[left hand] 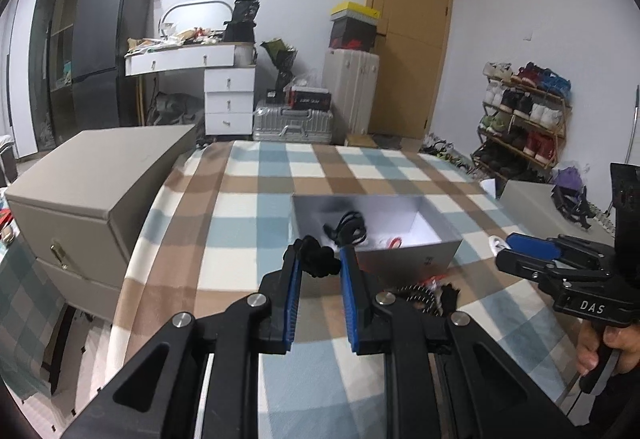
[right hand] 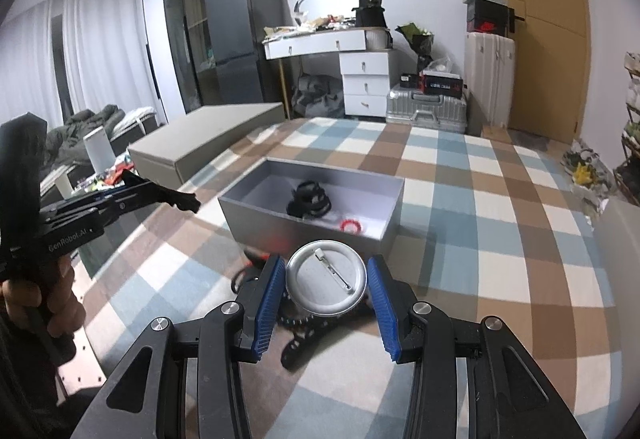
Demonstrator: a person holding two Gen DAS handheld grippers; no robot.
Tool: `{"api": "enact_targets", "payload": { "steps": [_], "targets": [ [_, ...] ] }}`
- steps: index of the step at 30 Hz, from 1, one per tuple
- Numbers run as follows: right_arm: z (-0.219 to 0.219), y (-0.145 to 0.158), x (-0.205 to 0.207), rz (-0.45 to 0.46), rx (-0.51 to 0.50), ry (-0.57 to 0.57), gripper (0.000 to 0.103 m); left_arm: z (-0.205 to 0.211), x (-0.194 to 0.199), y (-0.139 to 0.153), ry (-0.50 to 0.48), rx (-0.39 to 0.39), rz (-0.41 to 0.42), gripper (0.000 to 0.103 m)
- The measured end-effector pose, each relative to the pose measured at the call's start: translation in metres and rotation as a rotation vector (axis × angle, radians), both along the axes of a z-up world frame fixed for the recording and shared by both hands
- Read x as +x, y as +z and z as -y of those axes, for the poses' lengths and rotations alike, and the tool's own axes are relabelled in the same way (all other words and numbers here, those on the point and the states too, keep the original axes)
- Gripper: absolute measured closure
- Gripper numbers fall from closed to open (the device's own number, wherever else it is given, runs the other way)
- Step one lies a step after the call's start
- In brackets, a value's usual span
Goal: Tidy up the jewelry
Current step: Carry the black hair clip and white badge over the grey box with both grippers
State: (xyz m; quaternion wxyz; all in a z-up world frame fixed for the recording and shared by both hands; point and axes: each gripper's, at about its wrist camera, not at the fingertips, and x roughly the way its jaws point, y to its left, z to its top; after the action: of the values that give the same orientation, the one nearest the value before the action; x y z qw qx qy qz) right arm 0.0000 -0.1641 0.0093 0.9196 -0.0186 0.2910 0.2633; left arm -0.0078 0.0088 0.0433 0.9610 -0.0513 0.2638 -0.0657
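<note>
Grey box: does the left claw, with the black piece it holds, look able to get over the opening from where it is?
Probably yes: the left claw sits just short of the grey box, whose top is open with nothing between.

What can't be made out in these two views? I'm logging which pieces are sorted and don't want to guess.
- Left wrist view: the black item between the left gripper fingers is a dark clump; its type is unreadable.
- Right wrist view: the pin badge in the right gripper shows only its back and hides most of the pile beneath.
- Both views: the grey box near wall hides part of its floor.
</note>
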Motion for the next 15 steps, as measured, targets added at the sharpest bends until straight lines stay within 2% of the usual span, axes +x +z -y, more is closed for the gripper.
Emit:
{"api": "enact_targets", "payload": {
  "steps": [10, 15],
  "targets": [
    [-0.001, 0.001, 0.031, -0.030, 0.123, -0.045, 0.061, 0.010, 0.030, 0.002, -0.008, 0.007, 0.032, 0.089],
    [-0.005, 0.001, 0.046, -0.047, 0.142, -0.061, 0.061, 0.017, 0.046, 0.000, -0.013, 0.009, 0.024, 0.089]
  ]
}}
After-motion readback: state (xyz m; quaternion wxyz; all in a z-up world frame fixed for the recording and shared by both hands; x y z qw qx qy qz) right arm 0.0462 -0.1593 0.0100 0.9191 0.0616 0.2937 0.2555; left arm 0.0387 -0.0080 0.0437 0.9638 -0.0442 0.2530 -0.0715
